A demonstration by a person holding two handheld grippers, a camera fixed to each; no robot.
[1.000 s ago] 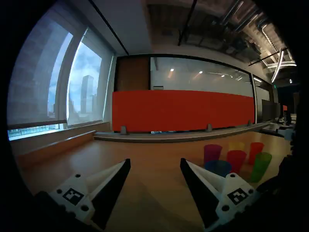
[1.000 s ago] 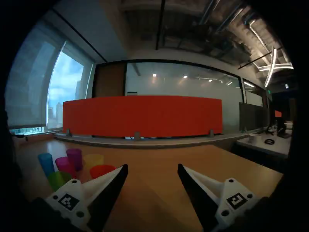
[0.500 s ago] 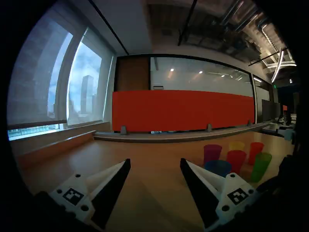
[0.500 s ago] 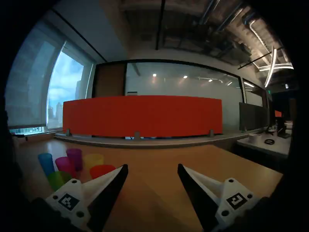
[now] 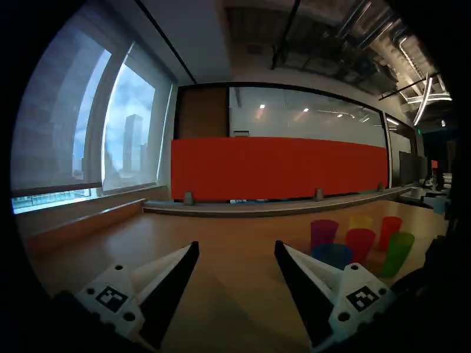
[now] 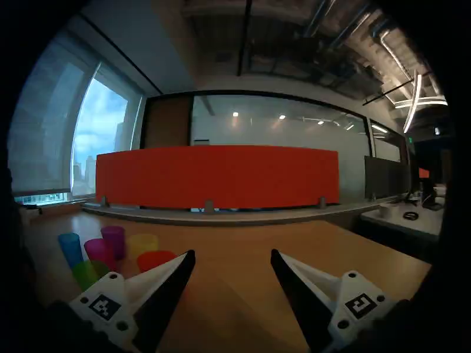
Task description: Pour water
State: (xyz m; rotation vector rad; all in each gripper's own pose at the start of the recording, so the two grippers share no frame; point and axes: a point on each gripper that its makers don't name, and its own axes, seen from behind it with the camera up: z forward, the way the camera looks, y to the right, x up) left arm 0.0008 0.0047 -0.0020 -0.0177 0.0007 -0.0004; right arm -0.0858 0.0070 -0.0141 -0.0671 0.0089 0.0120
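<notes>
1. While both tools hover low over the desk, the left gripper (image 5: 236, 244) has its two white-and-black pointed fingers (image 5: 171, 276) spread wide, gripping nothing; bare wood shows between them.
2. The right gripper (image 6: 232, 253) has its jaws just as far apart and likewise holds nothing.
3. Under both lies a smooth light-brown wooden tabletop (image 5: 235, 229).
4. In the left gripper view six translucent plastic cups stand upright in a tight group on the tabletop, to the right of the right-hand finger and apart from it:
   - nearest is the blue plastic cup (image 5: 331, 255), its base hidden behind that finger;
   - the green plastic cup (image 5: 398, 253) stands at the right edge of the group;
   - the pink-red plastic cup (image 5: 360, 244) stands between them, a little behind;
   - in the back row are the purple plastic cup (image 5: 324, 231), the yellow plastic cup (image 5: 360, 222) and the orange-red plastic cup (image 5: 390, 228).
5. In the right gripper view the same group sits left of the left-hand finger, the green plastic cup (image 6: 87, 272) nearest.
6. Whether any cup holds water cannot be told.
7. Farther back, a long orange-red divider panel (image 5: 277, 167) runs along the desk's far edge.
8. Behind it stands a glass partition wall (image 5: 306, 115), and a tall window (image 5: 126, 141) on the left shows sky and towers.
</notes>
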